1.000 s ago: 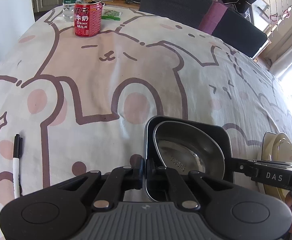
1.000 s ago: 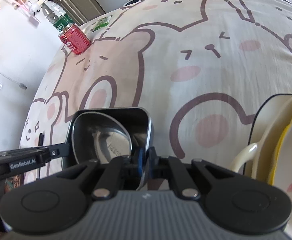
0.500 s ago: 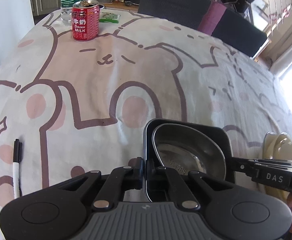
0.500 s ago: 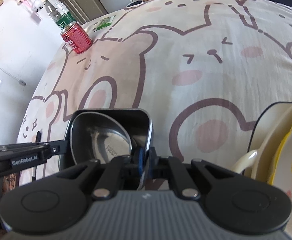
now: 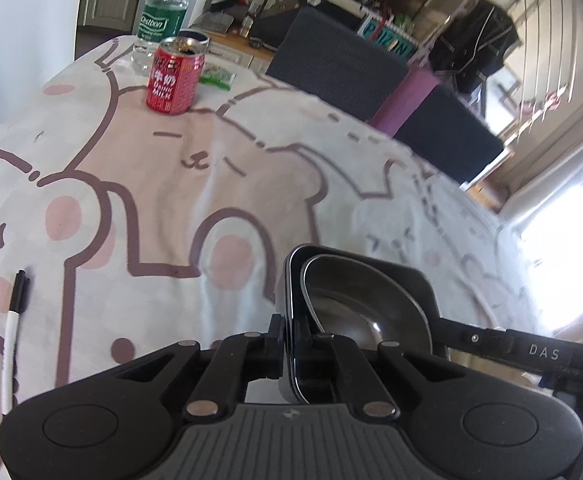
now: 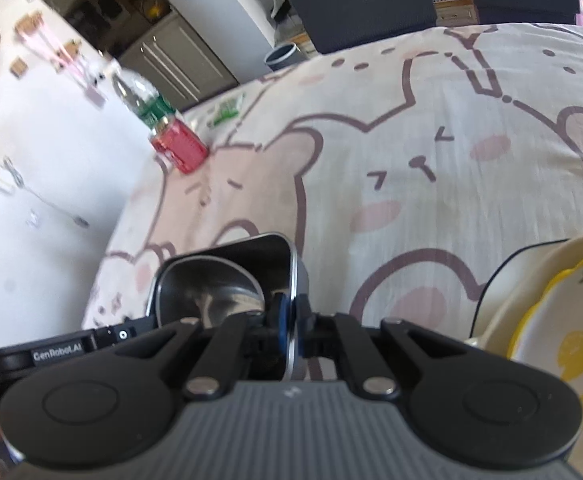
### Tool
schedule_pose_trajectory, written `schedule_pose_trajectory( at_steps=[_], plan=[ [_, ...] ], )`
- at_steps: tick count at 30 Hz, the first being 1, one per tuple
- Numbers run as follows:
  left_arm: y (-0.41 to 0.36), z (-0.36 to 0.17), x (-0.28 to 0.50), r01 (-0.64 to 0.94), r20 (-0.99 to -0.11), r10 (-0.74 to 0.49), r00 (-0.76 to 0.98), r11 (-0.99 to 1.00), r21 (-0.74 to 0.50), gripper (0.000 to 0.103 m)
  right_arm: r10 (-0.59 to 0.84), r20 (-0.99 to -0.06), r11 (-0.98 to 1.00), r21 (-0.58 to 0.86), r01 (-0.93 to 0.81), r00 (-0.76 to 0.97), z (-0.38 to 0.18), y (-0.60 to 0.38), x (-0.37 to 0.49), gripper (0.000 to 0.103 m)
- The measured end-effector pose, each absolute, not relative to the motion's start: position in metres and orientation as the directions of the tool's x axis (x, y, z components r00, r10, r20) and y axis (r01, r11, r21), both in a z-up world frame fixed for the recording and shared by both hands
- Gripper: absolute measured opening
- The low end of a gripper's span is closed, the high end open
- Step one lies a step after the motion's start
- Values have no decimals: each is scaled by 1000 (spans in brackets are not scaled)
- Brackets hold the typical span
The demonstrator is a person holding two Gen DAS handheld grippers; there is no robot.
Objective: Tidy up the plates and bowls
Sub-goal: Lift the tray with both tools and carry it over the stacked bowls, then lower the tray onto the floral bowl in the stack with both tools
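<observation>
Surface: bear-print cloth (image 5: 219,184) over a table, with a cluttered room and dark chairs behind it.
Left gripper (image 5: 289,334): nearest to us, pinching the left rim of the black square tray (image 5: 407,280).
Right gripper (image 6: 291,320): pressed onto the tray's right rim, so we carry it from both sides.
Steel bowl (image 5: 355,304): nested inside the tray, tilted against its wall.
What changed: compared with a second ago, both views now sit higher and tipped, and the far room fills more of the picture; we judge the tray and bowl are being lifted off the cloth.
Meaning: we seem to be moving this pair toward a stack.
Cream and yellow plates (image 6: 547,320): stacked just right of the tray, a likely destination.
Marker pen (image 5: 13,336): near left on the cloth.
Red milk can (image 5: 173,78): far left.
Green-label water bottle (image 5: 163,16): just behind the can.
</observation>
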State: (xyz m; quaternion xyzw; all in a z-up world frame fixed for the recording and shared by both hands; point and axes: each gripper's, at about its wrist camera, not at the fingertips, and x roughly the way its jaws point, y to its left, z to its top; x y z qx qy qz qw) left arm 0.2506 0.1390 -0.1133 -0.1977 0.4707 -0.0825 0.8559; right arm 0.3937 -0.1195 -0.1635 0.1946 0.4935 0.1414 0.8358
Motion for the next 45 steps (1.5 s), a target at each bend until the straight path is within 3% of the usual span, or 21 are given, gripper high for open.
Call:
schedule_pose_trajectory(
  at_steps=[11, 27, 45],
  plan=[
    [122, -87, 238, -5, -661, -431, 614, 836, -549, 5, 478, -690, 839, 542, -51, 543, -134, -160, 378, 6],
    [43, -70, 243, 154, -572, -561, 598, 781, -606, 5, 434, -613, 817, 577, -1, 661, -106, -238, 351, 6],
    [-46, -72, 239, 272, -561, -658, 503, 736, -620, 6, 328, -613, 820, 563, 106, 719, -97, -316, 298, 6]
  ],
)
